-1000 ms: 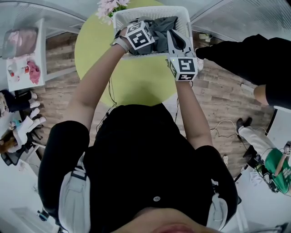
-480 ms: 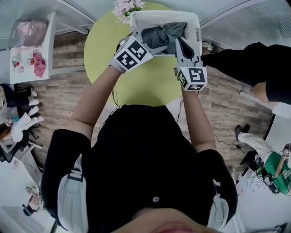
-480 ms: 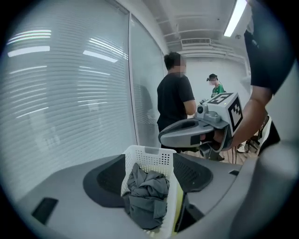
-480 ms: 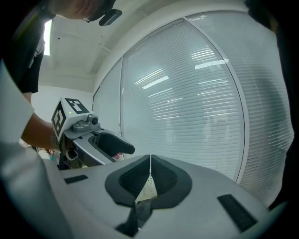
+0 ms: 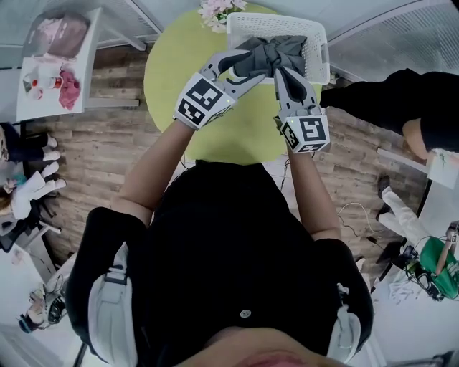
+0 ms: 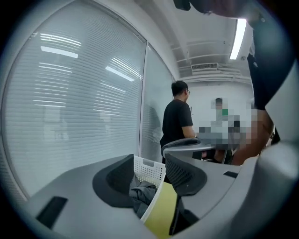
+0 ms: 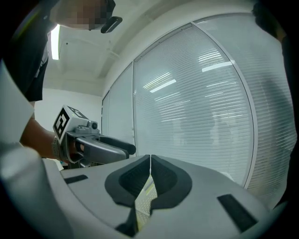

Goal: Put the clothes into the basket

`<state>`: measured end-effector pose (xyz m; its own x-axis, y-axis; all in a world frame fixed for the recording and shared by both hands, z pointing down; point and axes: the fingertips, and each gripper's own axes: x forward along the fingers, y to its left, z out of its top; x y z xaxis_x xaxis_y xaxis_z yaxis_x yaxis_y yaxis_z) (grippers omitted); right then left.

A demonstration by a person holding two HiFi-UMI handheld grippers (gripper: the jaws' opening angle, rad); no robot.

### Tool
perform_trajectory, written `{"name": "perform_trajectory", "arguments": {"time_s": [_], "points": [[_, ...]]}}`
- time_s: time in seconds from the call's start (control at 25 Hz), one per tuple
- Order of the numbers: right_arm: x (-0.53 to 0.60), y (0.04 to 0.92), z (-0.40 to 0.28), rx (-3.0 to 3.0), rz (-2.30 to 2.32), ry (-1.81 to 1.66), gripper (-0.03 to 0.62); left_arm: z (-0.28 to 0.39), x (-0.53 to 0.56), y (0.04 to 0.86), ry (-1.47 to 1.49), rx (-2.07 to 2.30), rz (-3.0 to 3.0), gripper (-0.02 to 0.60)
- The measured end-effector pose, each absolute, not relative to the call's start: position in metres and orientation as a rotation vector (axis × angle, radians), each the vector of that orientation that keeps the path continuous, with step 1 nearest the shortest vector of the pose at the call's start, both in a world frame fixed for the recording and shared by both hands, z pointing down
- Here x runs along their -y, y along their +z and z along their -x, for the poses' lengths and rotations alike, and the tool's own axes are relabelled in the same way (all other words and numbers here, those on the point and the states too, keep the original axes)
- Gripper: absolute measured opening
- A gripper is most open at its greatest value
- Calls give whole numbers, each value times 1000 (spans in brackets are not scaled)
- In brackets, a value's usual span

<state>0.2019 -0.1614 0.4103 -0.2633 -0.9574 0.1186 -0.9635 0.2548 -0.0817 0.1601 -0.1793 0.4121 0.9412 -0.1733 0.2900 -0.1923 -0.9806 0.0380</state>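
Observation:
A white mesh basket point(image 5: 316, 44) stands at the far edge of the round yellow-green table point(image 5: 185, 80), with grey clothes point(image 5: 278, 51) heaped in it. My left gripper point(image 5: 251, 63) hovers at the basket's near left corner and points at the heap. Its jaws have just been closing, but they stand apart with nothing between them. In the left gripper view the left gripper point(image 6: 149, 161) frames the basket point(image 6: 148, 170) and the clothes point(image 6: 142, 196) below. My right gripper point(image 5: 282, 72) is shut and empty at the basket's near rim. In its own view the right gripper point(image 7: 150, 158) shows its tips touching.
Pink flowers point(image 5: 219, 11) stand left of the basket. A person in black point(image 5: 387, 93) is close on the right. A white shelf with pink things point(image 5: 57, 72) stands at left on the wooden floor. Another person point(image 6: 176, 121) stands by the glass wall with blinds.
Both grippers have lifted and drawn back from inside the basket toward its near side. The left jaws have narrowed. The grey clothes stay in the basket.

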Motion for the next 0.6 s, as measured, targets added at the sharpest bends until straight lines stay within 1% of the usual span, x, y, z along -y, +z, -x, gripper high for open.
{"name": "perform_trajectory", "arguments": {"time_s": [0.08,0.2,0.36,0.6], "points": [[152,404,-190,2468,-1867,203,26,-150,169,406,386,284,-3036,185],[143,396,-173,2483,-1857,206,26,-138,157,397,305,262,-3035,164],[129,388,-155,2504,-1842,195,26,-123,144,396,268,281,-3018,82],[112,385,-138,2509,-1823,161,25,-110,126,394,218,318,-2996,23]]}}
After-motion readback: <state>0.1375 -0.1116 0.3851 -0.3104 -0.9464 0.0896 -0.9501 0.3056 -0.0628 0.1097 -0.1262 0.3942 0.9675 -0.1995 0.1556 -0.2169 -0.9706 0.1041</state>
